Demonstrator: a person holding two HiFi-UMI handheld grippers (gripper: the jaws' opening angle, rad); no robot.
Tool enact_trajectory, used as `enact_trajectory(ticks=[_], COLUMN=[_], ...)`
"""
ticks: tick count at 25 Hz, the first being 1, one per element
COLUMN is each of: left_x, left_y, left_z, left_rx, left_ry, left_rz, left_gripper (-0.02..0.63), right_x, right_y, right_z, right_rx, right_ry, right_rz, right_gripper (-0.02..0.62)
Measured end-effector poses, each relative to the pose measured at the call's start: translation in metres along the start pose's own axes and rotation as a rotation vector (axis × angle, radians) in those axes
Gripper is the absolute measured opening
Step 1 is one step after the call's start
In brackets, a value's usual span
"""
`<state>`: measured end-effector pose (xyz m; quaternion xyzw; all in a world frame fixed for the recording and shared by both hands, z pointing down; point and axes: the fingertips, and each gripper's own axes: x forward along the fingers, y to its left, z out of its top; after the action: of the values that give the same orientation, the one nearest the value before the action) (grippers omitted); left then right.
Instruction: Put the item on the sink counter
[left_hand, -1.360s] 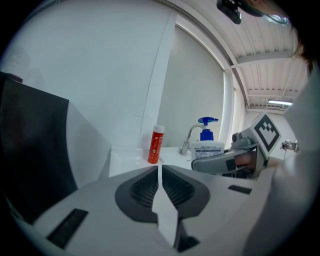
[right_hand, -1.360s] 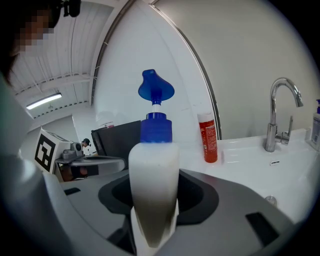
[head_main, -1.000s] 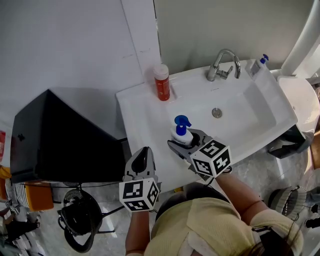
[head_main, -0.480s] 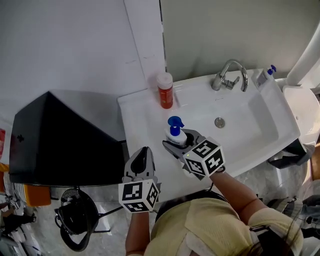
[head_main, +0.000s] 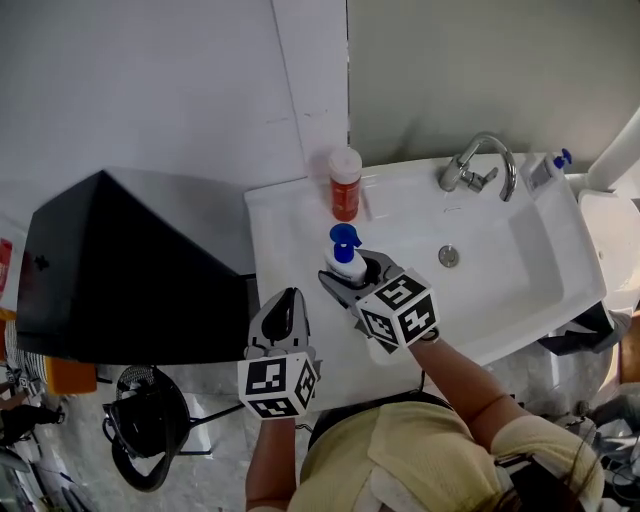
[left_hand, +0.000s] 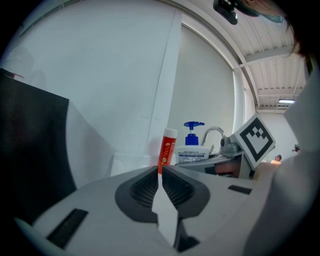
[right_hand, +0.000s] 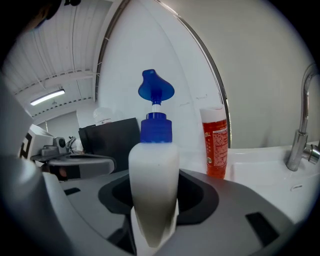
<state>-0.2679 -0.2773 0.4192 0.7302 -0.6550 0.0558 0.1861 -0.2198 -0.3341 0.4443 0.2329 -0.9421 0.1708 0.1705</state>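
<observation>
A white pump bottle (head_main: 346, 262) with a blue pump head stands upright in my right gripper (head_main: 350, 273), which is shut on its body. It hangs over the left part of the white sink counter (head_main: 285, 225), in front of an orange bottle (head_main: 346, 185). I cannot tell whether its base touches the counter. In the right gripper view the pump bottle (right_hand: 154, 170) fills the gap between the jaws. My left gripper (head_main: 285, 300) is at the counter's front left edge, shut on nothing; its own view shows the pads (left_hand: 145, 187) meeting at the tips.
A chrome faucet (head_main: 480, 165) and a small blue-capped bottle (head_main: 548, 168) stand at the back of the sink. A large black box (head_main: 120, 265) sits left of the counter. A fan (head_main: 140, 440) lies on the floor below it.
My right gripper has carried the pump bottle left across the sink, away from the drain and closer to the orange bottle. The left gripper stays shut at the counter's front left.
</observation>
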Motion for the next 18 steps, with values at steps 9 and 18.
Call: enact_trajectory(ticks=[9,18], left_x=[0.021,0.034], left_y=[0.021,0.033], left_z=[0.001,-0.002], left_rx=[0.023,0.024], left_ry=[0.007,0.021], left_rz=[0.042,0.063], left_gripper=[0.055,0.055], right_x=[0.035,0.072], right_y=[-0.023,-0.046], right_z=[0.010,0.018], right_rx=[-0.035,-0.051], right_ry=[-0.026,-0.084], right_rz=[-0.051,-0.110], right_gripper=[0.207,0.207])
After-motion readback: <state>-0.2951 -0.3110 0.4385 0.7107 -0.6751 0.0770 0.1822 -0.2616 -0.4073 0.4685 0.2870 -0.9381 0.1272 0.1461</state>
